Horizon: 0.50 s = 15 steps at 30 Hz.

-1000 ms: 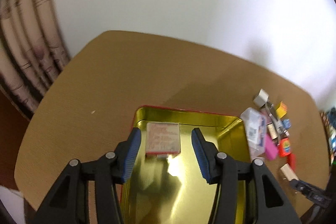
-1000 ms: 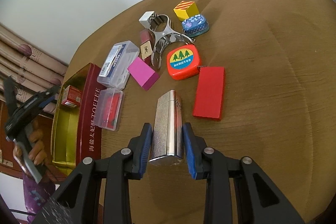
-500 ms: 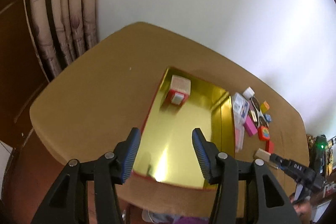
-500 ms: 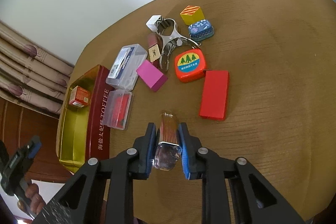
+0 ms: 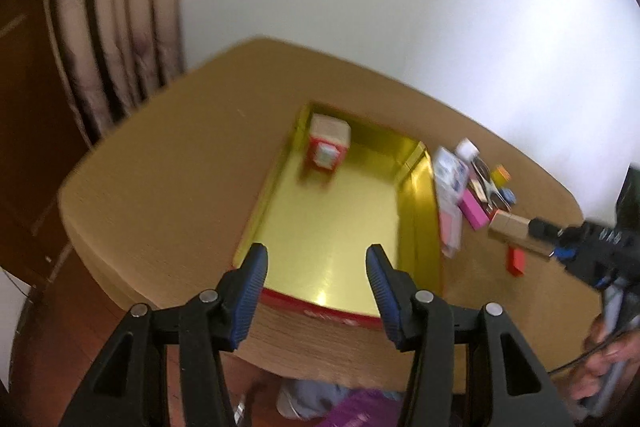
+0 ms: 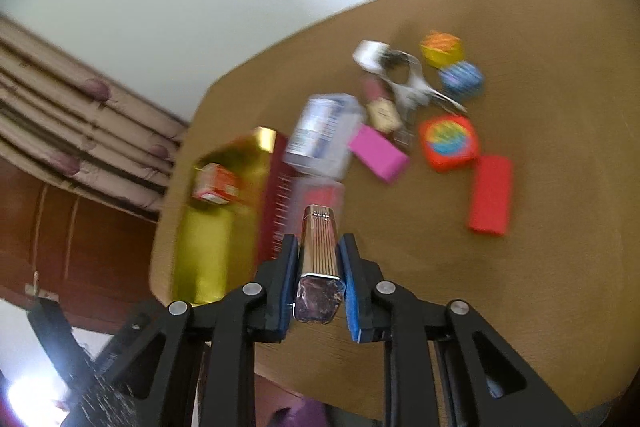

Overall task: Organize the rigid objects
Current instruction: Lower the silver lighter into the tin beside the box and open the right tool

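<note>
White wall and a pleated curtain (image 5: 112,27) back a brown wooden bench (image 5: 168,187) with rounded corners. Your left hand-held gripper (image 5: 316,279) hangs released over the bench's near edge, nothing between its blue pads, its jaws standing apart above the near end of the gold tin (image 5: 340,227). That tin lies open on the bench, red on the outside, and holds a small red and cream box (image 5: 328,147) at its far end, close to the far left corner of the tin.

Your right hand-held gripper (image 6: 320,267) is clenched on the ribbed silver case (image 6: 320,251), pads pressing both long sides, the case raised clear of the bench. In the left wrist view you can see it carried toward the tin's right side.

Remaining items sit in a cluster on the bench beside the tin's right wall: two clear plastic boxes (image 6: 324,131), one touching the tin; a pink block (image 6: 378,155); a red block (image 6: 490,199); an orange tape measure (image 6: 450,143); metal clippers (image 6: 412,83); a yellow cube (image 6: 442,47); a blue oval tin (image 6: 462,79). Motion blur hides finer detail.
</note>
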Each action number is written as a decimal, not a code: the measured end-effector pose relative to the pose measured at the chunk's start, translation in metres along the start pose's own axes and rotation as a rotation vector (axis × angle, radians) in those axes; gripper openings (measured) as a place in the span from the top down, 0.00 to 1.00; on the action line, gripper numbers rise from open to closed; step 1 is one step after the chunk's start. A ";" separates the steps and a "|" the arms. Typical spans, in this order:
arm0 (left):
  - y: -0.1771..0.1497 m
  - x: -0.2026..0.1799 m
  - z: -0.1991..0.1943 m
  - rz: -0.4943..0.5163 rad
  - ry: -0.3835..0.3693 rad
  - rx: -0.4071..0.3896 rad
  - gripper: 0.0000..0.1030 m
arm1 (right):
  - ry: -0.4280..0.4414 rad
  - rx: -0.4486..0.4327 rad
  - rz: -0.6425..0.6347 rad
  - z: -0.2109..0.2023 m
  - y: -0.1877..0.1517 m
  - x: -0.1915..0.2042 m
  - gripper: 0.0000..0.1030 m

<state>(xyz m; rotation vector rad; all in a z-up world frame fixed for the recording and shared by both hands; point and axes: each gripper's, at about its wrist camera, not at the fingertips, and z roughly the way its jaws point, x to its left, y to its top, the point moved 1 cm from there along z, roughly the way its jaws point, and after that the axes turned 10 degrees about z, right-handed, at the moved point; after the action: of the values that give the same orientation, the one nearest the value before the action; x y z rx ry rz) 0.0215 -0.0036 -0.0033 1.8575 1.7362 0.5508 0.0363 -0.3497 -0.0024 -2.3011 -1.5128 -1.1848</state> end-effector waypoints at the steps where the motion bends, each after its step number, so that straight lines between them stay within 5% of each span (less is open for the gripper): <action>1: 0.001 0.002 -0.001 0.002 0.015 -0.009 0.49 | 0.018 0.007 -0.016 0.003 0.003 0.015 0.81; 7: 0.001 0.026 0.015 -0.073 0.017 0.038 0.48 | 0.018 0.022 -0.147 0.048 0.014 0.089 0.81; 15: 0.002 0.036 0.023 -0.079 0.030 0.038 0.48 | -0.134 -0.002 -0.290 0.128 0.018 0.134 0.81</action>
<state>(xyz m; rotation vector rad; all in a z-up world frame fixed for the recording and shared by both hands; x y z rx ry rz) 0.0408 0.0294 -0.0225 1.8055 1.8433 0.5213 0.1440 -0.1977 0.0062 -2.2585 -1.9471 -1.1102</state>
